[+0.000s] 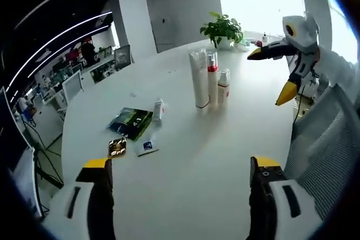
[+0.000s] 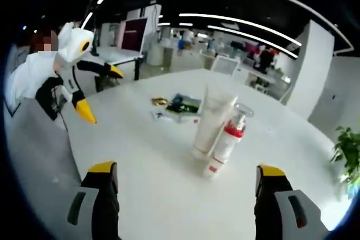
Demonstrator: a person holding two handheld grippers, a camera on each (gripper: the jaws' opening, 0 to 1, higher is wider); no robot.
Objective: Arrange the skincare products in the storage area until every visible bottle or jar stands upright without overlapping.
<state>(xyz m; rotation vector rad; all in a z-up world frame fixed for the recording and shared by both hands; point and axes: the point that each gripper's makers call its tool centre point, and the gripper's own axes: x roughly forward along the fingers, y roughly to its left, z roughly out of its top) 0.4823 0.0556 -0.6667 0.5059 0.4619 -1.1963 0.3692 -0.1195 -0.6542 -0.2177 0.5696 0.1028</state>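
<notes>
- In the left gripper view, lower left of centre on the white surface (image 1: 185,155), lie a green-and-black sachet (image 1: 131,122), a small gold packet (image 1: 117,147), a small white-and-blue packet (image 1: 147,146) and a small white tube (image 1: 158,109) lying flat, close together.
- At centre stand a tall white tube (image 1: 198,80), a red-banded pump bottle (image 1: 212,82) and a smaller white bottle (image 1: 223,85), upright and just beside one another.
- The left gripper (image 1: 183,167) holds nothing; its jaws stand wide apart.
- The right gripper (image 2: 188,175) likewise has its jaws spread and holds nothing.
- The lying tube looks light and soft-walled; I would grip it mid-body, gently, as it may squash or slip.
- The pump bottle looks stiff but top-heavy, so it could tip.
</notes>
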